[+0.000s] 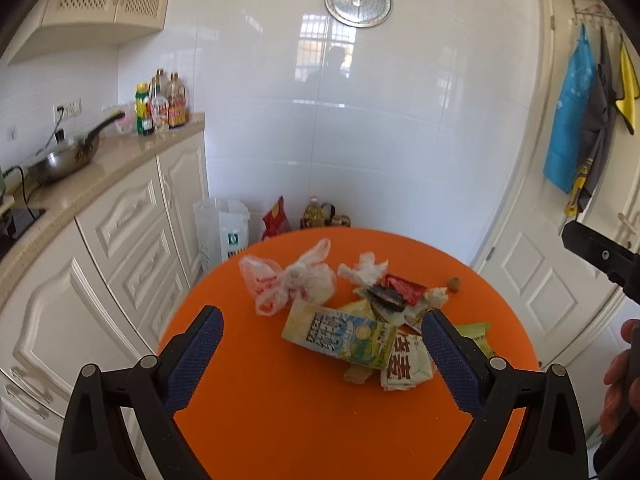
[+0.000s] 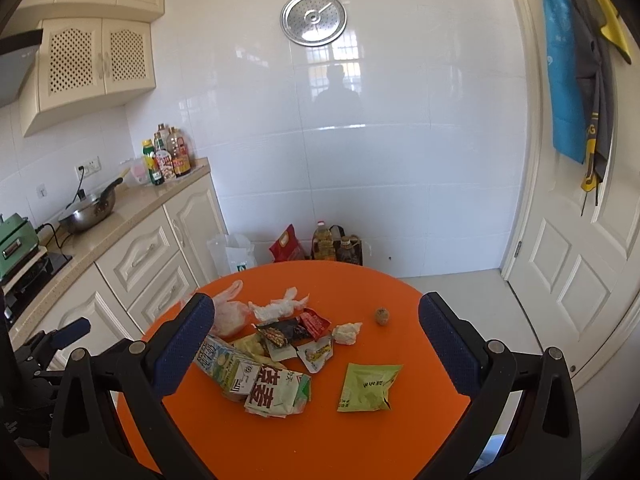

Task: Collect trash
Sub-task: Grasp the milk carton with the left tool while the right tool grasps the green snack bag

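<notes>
Left claw (image 1: 322, 344) and right claw (image 2: 316, 332) both spread wide, gripping nothing, low in frame above the orange worktop (image 2: 320, 440). Trash at frame centre: carton (image 1: 338, 336), green packet (image 2: 370, 386), wrappers (image 2: 296, 330), tissue (image 2: 280, 306), plastic bag (image 1: 292, 280) farthest.

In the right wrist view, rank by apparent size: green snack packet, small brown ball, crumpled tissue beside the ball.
1. Green snack packet, largest, though nearest the camera.
2. Crumpled tissue.
3. Small brown ball, smallest, slightly farther away.
</notes>
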